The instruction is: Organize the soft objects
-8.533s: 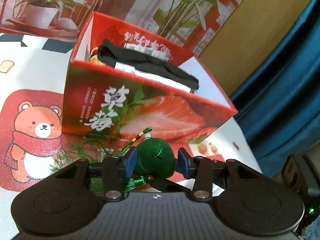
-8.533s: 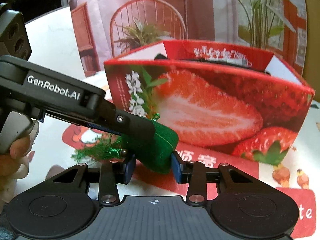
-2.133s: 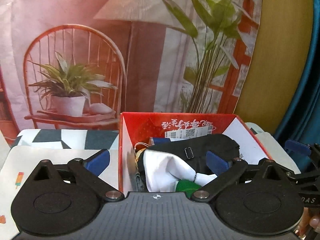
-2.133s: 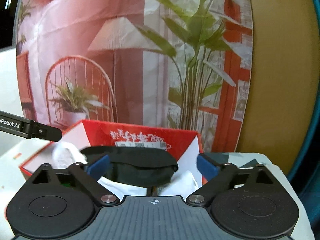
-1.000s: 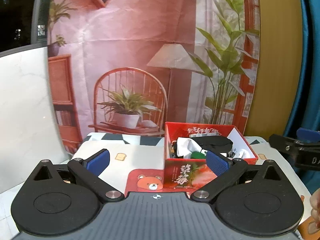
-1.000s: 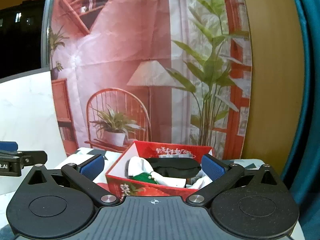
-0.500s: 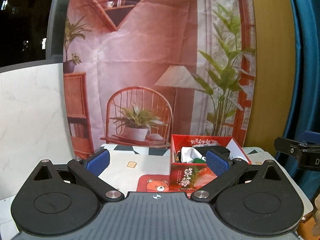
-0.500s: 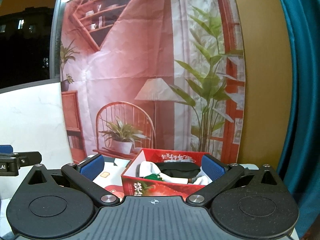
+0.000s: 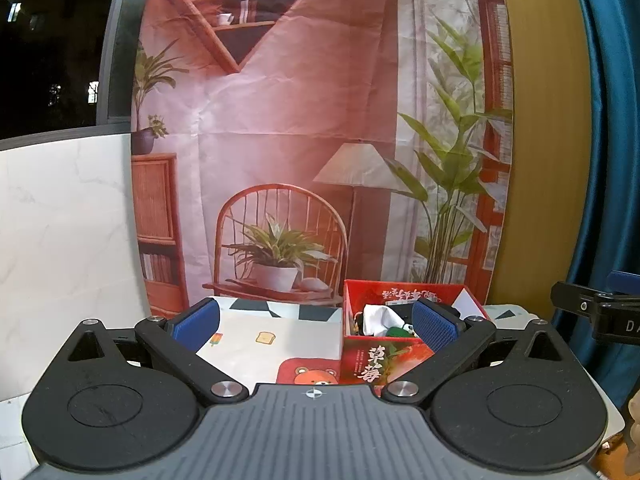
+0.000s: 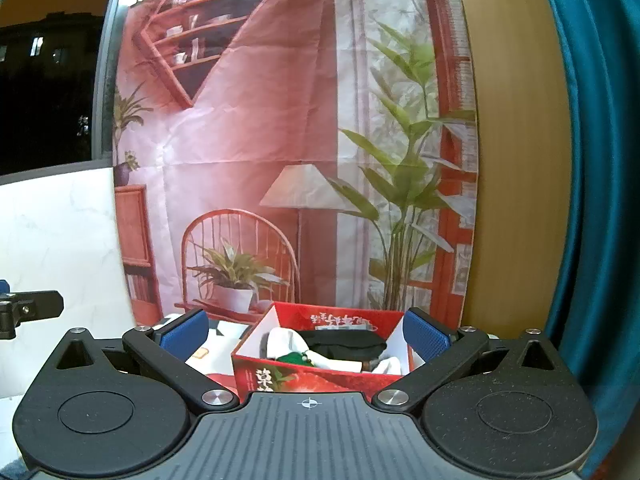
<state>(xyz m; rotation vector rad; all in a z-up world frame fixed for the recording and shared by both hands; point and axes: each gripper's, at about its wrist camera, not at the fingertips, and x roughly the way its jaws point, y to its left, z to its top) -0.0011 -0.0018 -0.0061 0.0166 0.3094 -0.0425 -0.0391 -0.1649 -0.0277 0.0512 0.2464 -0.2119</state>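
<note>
Both grippers were held back from the tabletop [image 9: 304, 344], well apart from the red strawberry box [image 10: 320, 376]. The left gripper [image 9: 316, 326] was seen with its jaws spread wide and nothing between them; the right gripper [image 10: 306, 334] was likewise wide open and empty. Inside the box, a green pouch [image 10: 294, 357], white cloth [image 10: 282, 340] and a black fabric item [image 10: 344, 342] were piled together.

A printed backdrop [image 9: 304, 128] hangs behind the patterned mat [image 9: 276, 340] — blue curtain [image 10: 592, 160] at right.
</note>
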